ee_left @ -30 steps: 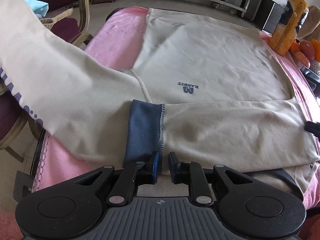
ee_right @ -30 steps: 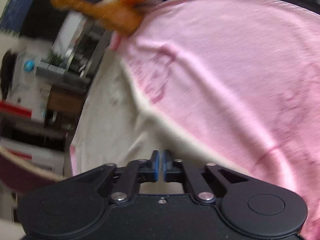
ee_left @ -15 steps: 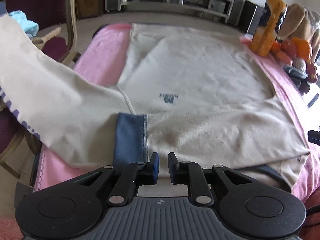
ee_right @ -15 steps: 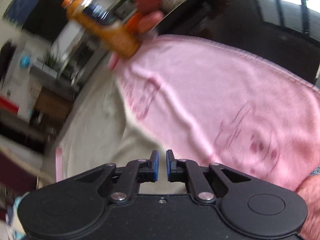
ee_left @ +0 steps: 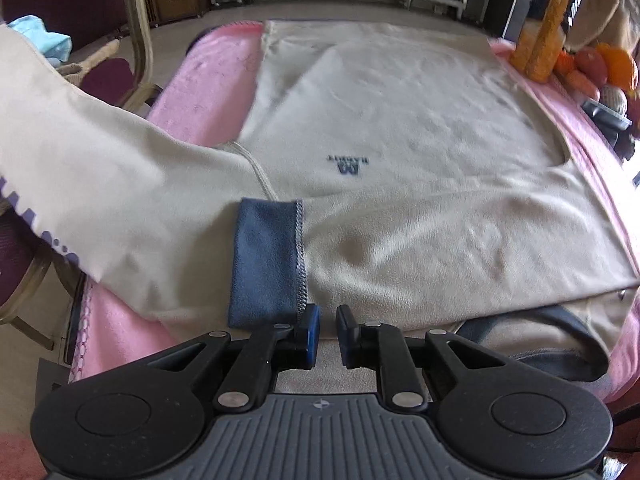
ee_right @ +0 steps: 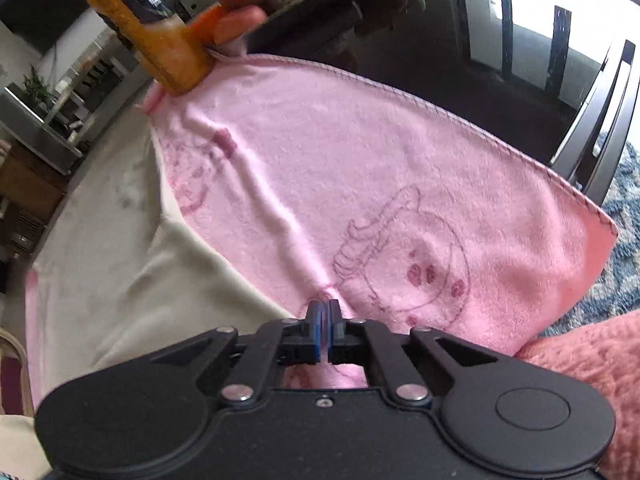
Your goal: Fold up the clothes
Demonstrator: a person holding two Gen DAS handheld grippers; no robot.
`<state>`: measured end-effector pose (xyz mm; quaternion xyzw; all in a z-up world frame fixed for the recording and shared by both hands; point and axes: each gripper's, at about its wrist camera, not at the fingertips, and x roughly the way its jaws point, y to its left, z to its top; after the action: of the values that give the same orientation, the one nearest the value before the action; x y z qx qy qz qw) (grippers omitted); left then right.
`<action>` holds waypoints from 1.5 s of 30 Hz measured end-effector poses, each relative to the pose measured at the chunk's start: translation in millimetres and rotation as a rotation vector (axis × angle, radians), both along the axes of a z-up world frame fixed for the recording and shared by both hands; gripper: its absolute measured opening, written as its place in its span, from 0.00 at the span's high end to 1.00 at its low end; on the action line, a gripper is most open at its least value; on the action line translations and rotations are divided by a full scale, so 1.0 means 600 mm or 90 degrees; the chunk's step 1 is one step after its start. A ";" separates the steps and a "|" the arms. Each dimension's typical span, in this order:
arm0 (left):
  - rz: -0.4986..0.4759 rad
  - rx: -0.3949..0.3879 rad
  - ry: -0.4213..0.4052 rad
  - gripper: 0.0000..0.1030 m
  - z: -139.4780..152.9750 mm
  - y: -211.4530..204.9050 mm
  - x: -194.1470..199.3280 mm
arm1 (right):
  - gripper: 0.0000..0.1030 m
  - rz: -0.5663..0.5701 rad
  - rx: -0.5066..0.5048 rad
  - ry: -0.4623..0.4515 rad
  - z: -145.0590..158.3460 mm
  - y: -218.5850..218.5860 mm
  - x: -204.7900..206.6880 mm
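Two tools: left tool (ee_left: 324, 322) hovering slightly parted, gripping nothing; right tool (ee_right: 323, 320) pressing closed, nothing visibly between its pads.
Sweatshirt (ee_left: 400, 120): lying flat on the pink towel (ee_right: 360, 160); one sleeve (ee_left: 460, 248) folded across, blue cuff (ee_left: 266, 268) by the left tool, other sleeve (ee_left: 80, 168) hanging off.
Tip: keeping edges squared, I'd say.
Tray (ee_right: 304, 16): holding fruit.

The small navy logo (ee_left: 347, 165) on the cream sweatshirt (ee_left: 400, 112) is blurred — unreadable. Left of the logo, one sleeve (ee_left: 80, 184) runs past the picture's edge.
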<state>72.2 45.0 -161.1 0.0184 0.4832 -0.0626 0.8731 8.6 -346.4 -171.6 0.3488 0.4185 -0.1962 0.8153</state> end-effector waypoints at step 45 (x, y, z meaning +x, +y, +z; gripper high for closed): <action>0.378 -0.129 -0.221 0.79 0.271 0.415 0.086 | 0.48 0.310 0.200 -0.350 0.247 0.278 0.078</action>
<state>123.5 293.9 1.5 -0.1991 0.3033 0.1502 0.9197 55.2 -179.8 -23.2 0.3991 0.2799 0.1700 0.8564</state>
